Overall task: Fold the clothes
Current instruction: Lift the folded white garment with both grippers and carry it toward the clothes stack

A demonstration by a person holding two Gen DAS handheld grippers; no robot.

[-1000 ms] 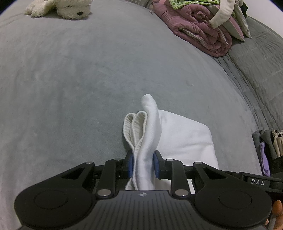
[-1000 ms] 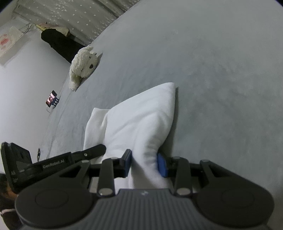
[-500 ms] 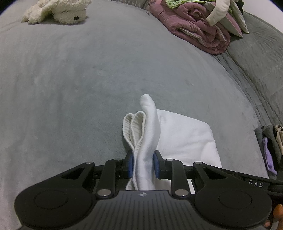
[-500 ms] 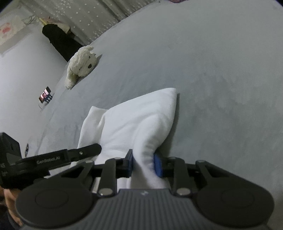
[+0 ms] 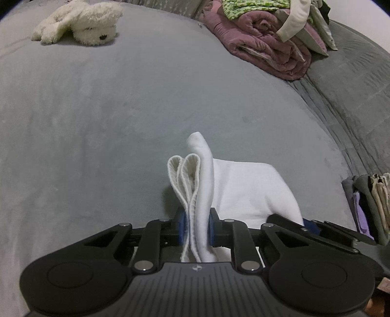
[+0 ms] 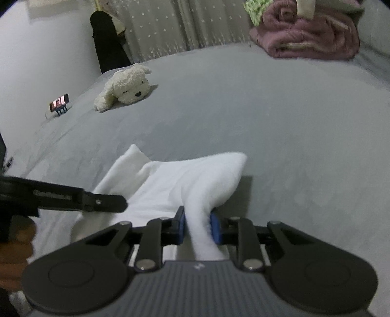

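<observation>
A white garment (image 5: 246,190) is folded into a small bundle on the grey bed (image 5: 97,117). My left gripper (image 5: 197,229) is shut on its left corner, where ribbed hem layers stick up between the blue pads. My right gripper (image 6: 199,229) is shut on the opposite corner of the same garment (image 6: 185,180). The left gripper's black finger (image 6: 80,200) shows at the left of the right wrist view. The right gripper's finger (image 5: 312,229) shows at the right of the left wrist view. Both hold the cloth just above the bed.
A white plush dog (image 5: 80,22) lies at the far left of the bed. A rolled pink blanket with a pile of clothes (image 5: 273,46) sits at the far right. A stack of folded clothes (image 5: 368,202) is at the right edge. A small phone stand (image 6: 59,103) is by the wall.
The right wrist view has tilted up and swung, so the far bed, curtain and pink blanket now show. The left view has shifted slightly. Both grippers keep their hold on the garment.
</observation>
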